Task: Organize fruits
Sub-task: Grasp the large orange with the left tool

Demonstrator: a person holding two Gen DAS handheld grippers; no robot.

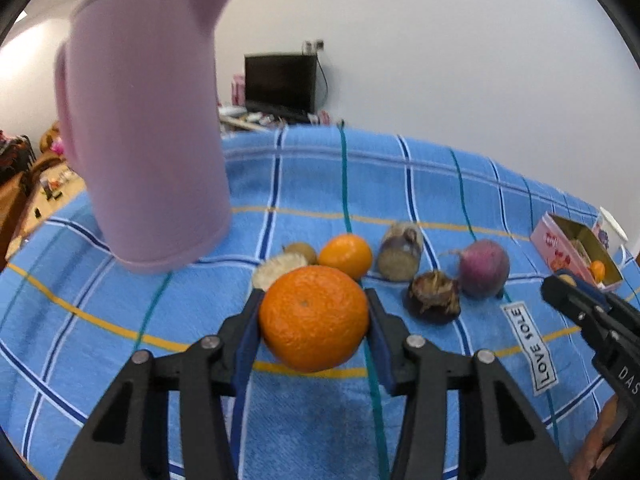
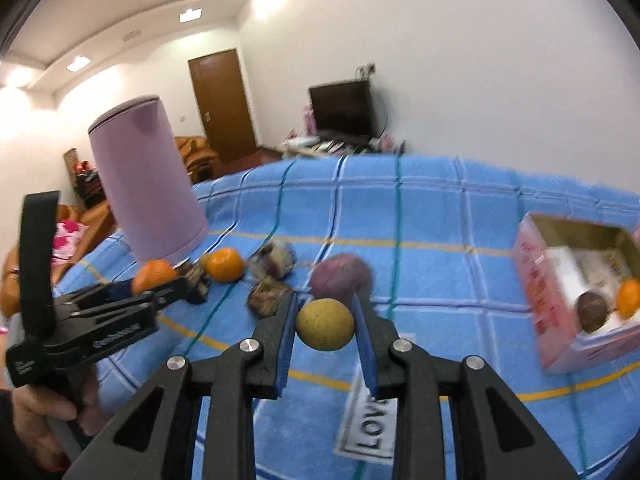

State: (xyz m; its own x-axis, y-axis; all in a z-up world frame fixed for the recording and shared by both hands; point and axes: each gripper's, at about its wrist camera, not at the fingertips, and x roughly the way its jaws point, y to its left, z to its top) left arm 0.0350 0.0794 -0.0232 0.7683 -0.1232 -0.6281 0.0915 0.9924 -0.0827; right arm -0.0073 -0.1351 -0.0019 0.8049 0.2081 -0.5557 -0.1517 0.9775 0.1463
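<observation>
My left gripper [image 1: 314, 300] is shut on a large orange [image 1: 314, 318] and holds it above the blue checked cloth [image 1: 400, 184]. My right gripper [image 2: 325, 300] is shut on a small yellow-brown round fruit [image 2: 325, 324], also above the cloth. On the cloth lie a smaller orange [image 1: 346, 255], a purple round fruit [image 1: 483, 268], a dark mangosteen-like fruit [image 1: 434, 297] and a brownish cut piece [image 1: 401, 251]. A pink open box [image 2: 576, 288] at the right holds an orange [image 2: 629, 298] and a dark fruit [image 2: 592, 311].
A tall pink kettle [image 1: 148, 128] stands at the left on the cloth, close behind the fruits. A "LOVE SOLE" label [image 1: 530, 346] is sewn on the cloth. A dark monitor [image 1: 280, 82] and clutter stand behind the table by the white wall.
</observation>
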